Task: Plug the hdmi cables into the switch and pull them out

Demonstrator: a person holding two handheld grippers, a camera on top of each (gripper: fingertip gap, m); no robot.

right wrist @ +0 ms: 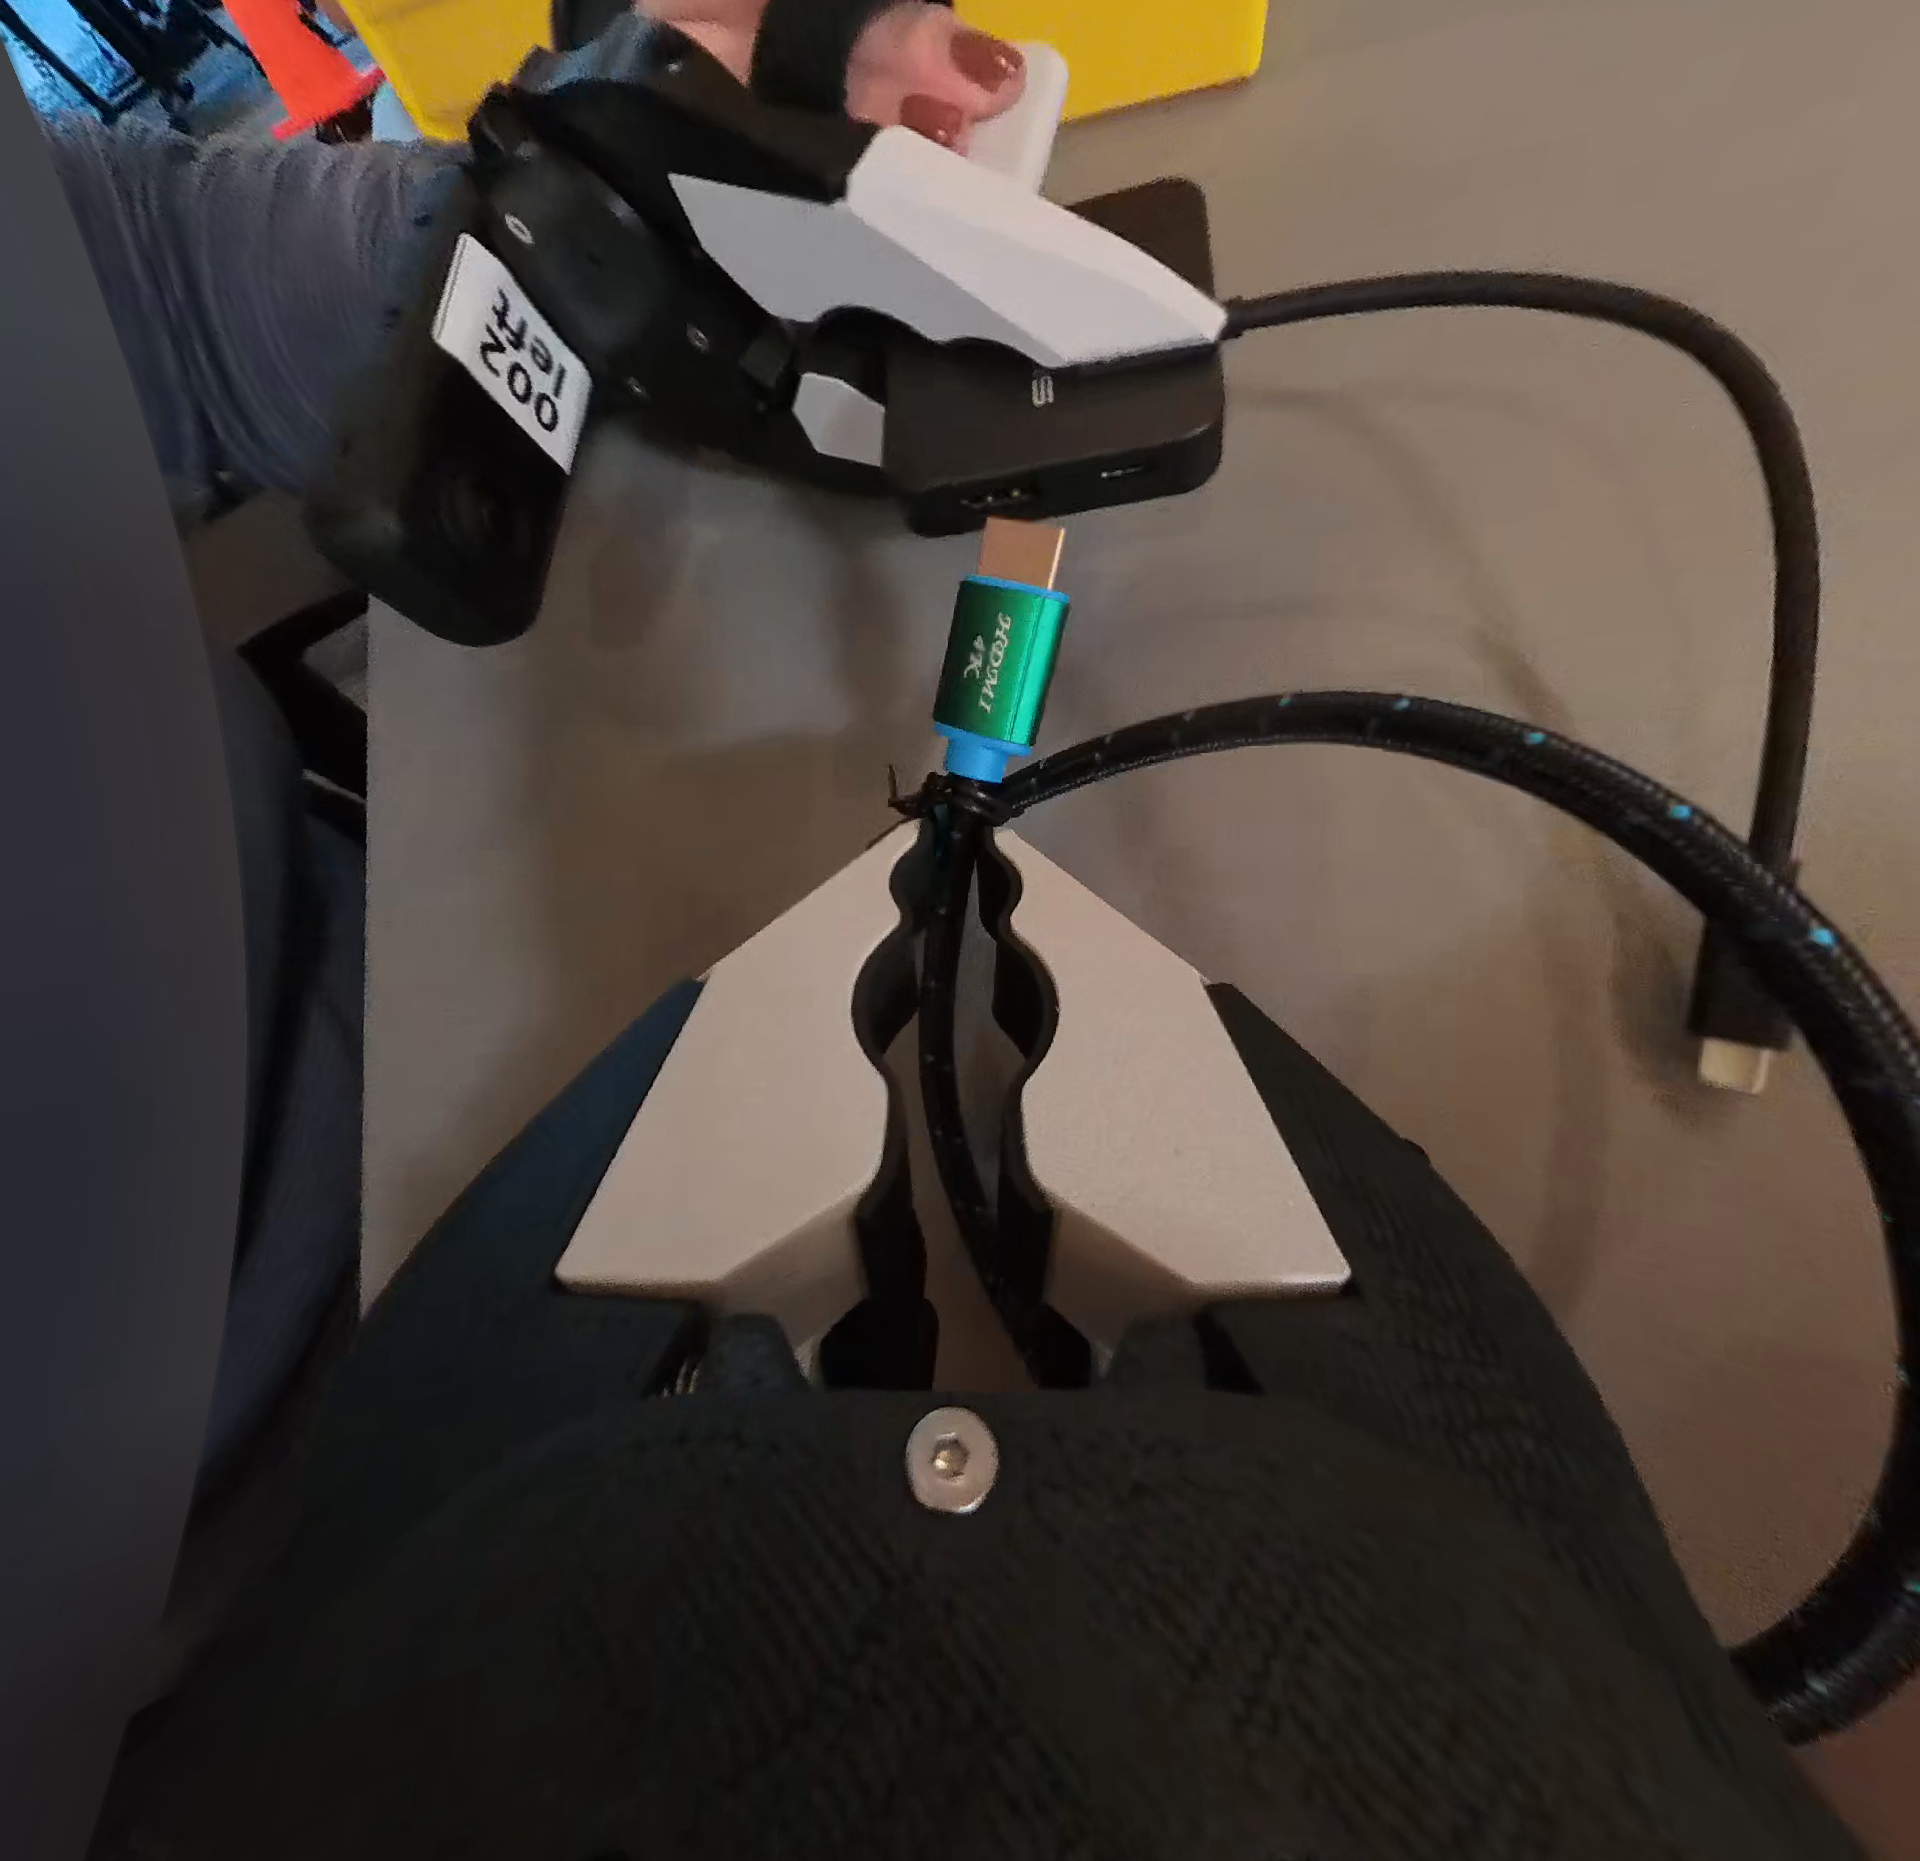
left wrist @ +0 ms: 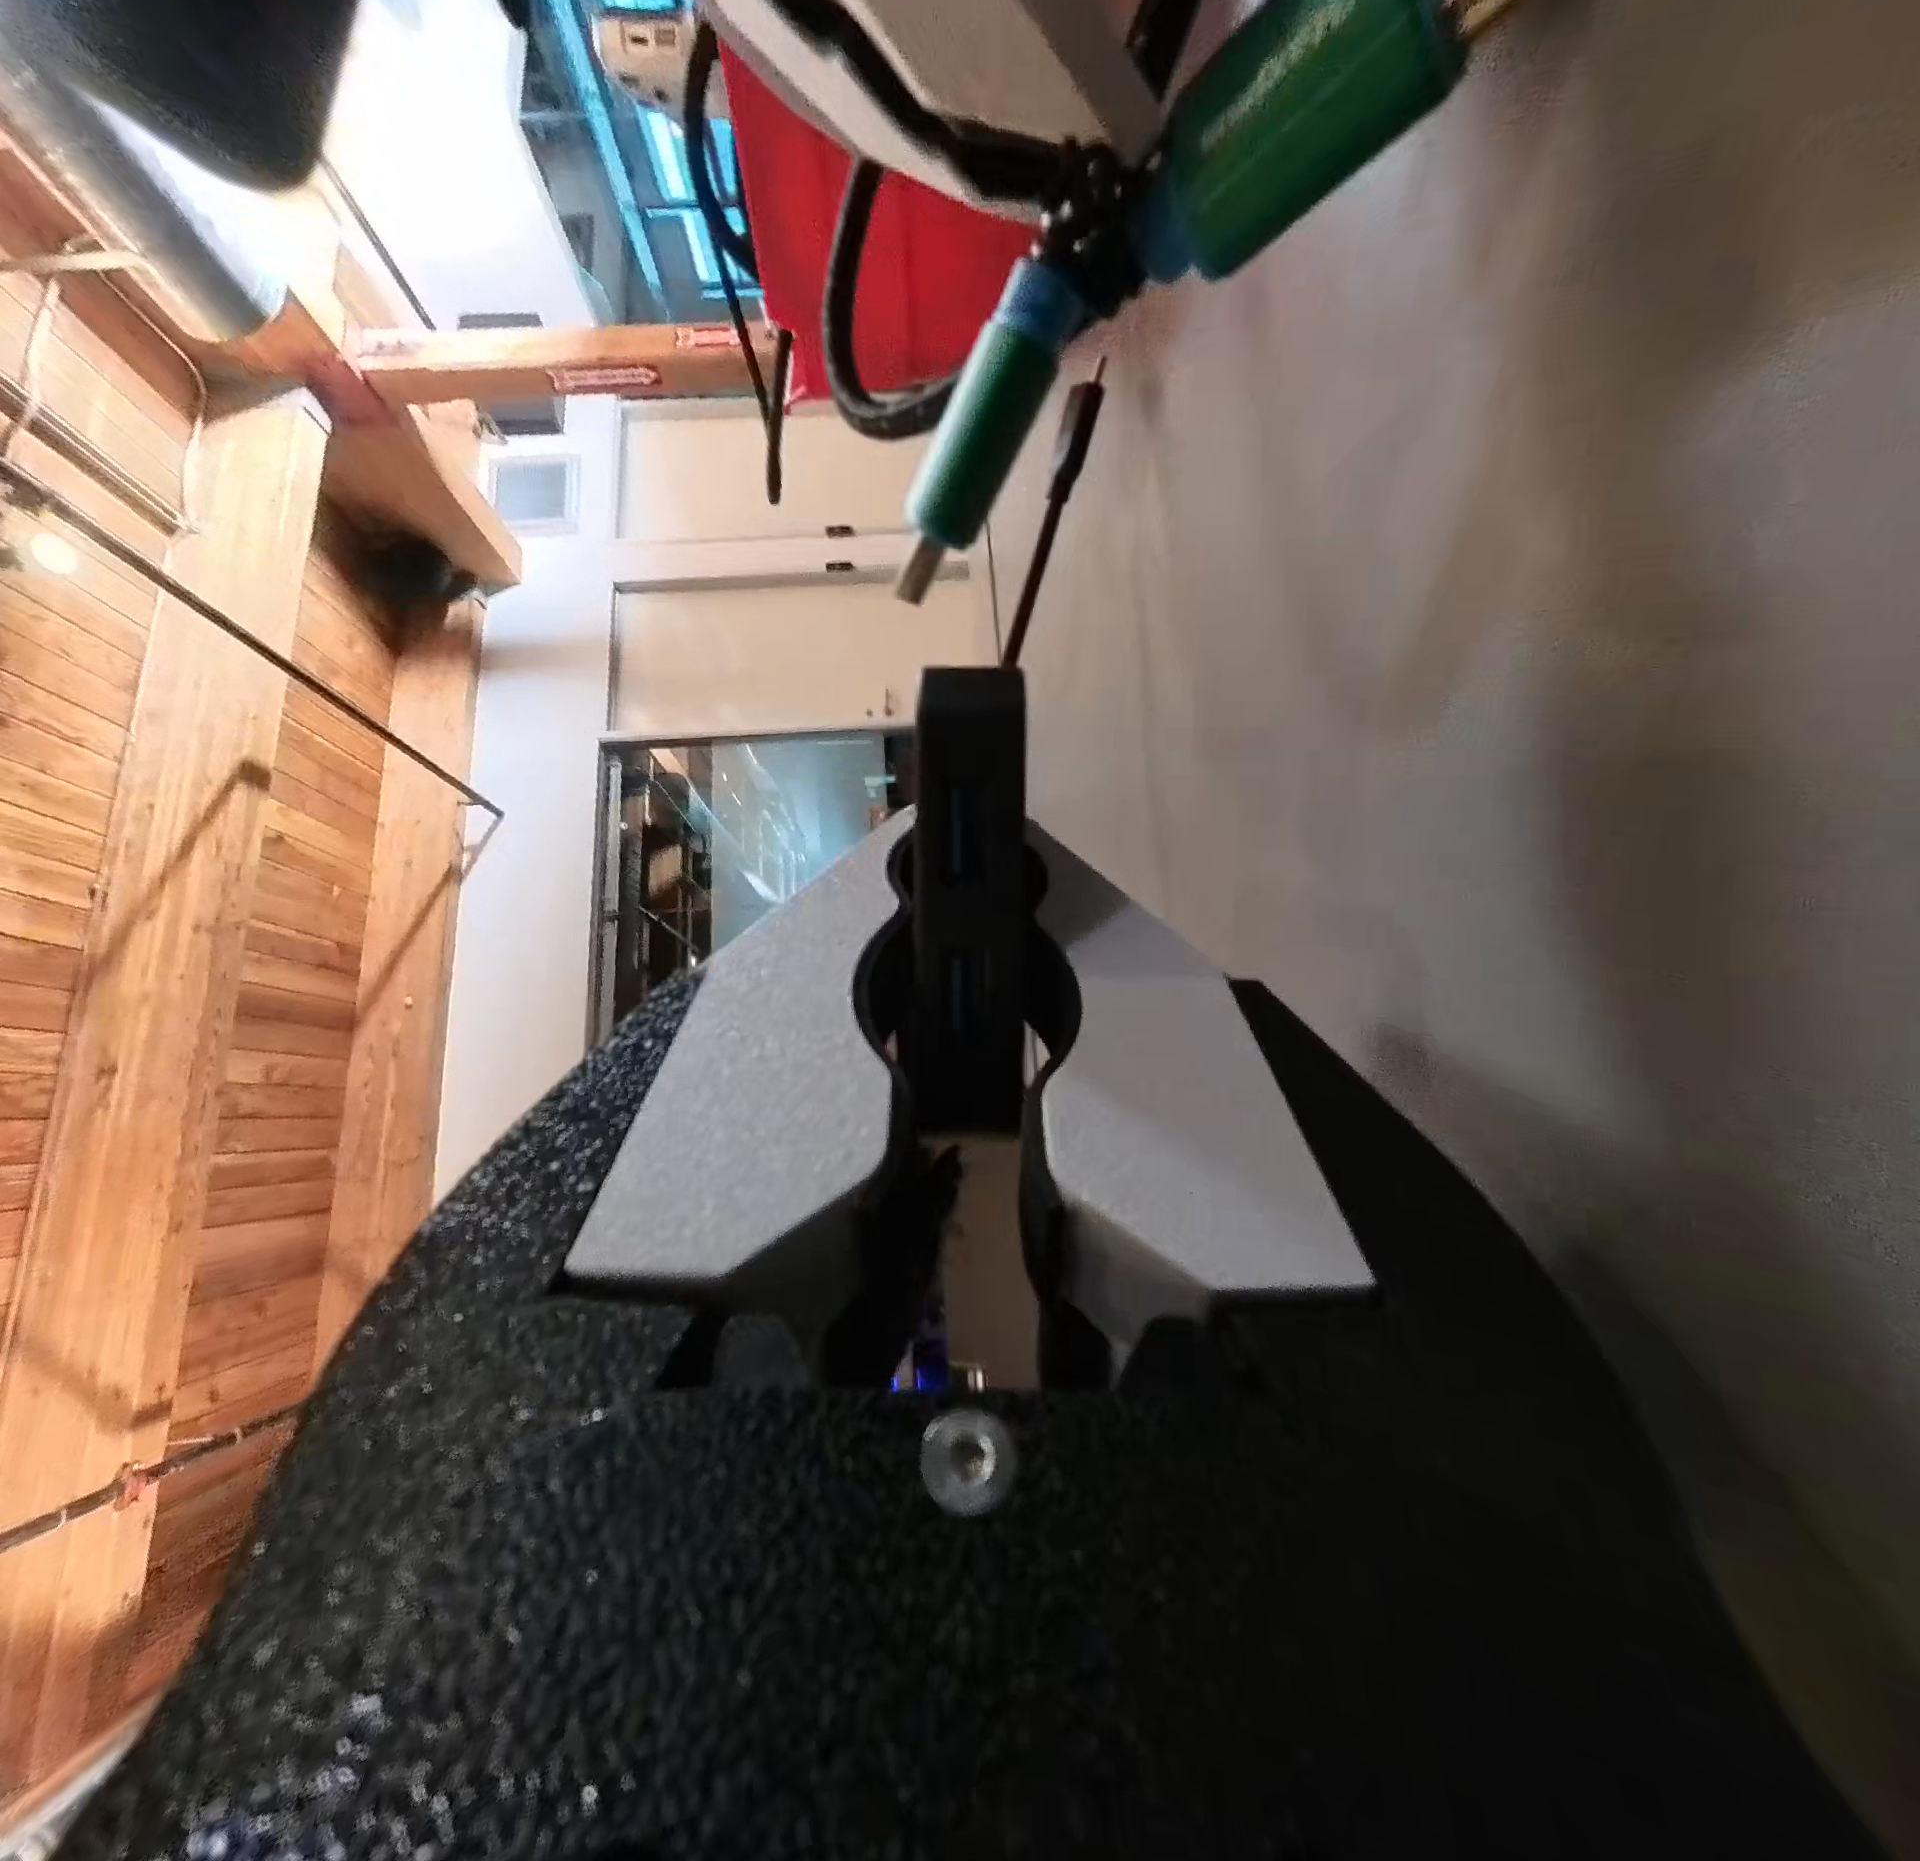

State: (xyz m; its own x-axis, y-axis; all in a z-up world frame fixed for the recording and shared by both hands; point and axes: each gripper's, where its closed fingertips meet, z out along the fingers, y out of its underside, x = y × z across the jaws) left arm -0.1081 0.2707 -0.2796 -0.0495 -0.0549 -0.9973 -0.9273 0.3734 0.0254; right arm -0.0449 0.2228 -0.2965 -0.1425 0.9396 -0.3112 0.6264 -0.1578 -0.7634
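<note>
1. Left wrist view: the left gripper (left wrist: 971, 980) has its grey fingers (left wrist: 748, 1084) pressed in on the black switch (left wrist: 971, 772), which stands edge-on between them with two blue-lined ports facing the camera.
2. Up at 12 o'clock from the switch, the green HDMI plug (left wrist: 961, 461) hangs in the air with its metal tip aimed down toward the switch, close to it but not touching.
3. Behind that plug, toward 1 o'clock, the right gripper (left wrist: 1060, 190) is a blur of white and black with braided cable looped around it. The grey table (left wrist: 1507, 772) fills the 3 o'clock side; wooden wall panels (left wrist: 156, 876) fill the 9 o'clock side.
4. Right wrist view: the right gripper (right wrist: 956, 845) is nearly closed, its fingers (right wrist: 769, 1084) pinching the braided black cable (right wrist: 1558, 772) just behind the plug, where a thin tie is wrapped.
5. The green HDMI plug (right wrist: 1003, 663) sticks out at 12 o'clock, its metal end right at the switch's port but not seated.
6. The switch (right wrist: 1049, 429) sits clamped in the left gripper (right wrist: 935, 357), which a gloved hand (right wrist: 831, 35) holds at 11 o'clock.
7. The switch's own smooth black lead (right wrist: 1714, 409) arcs toward 3 o'clock and ends in a small connector (right wrist: 1735, 1032) lying on the table (right wrist: 1455, 149).
8. A yellow box (right wrist: 831, 3) sits at the table's far edge, at 12 o'clock.
</note>
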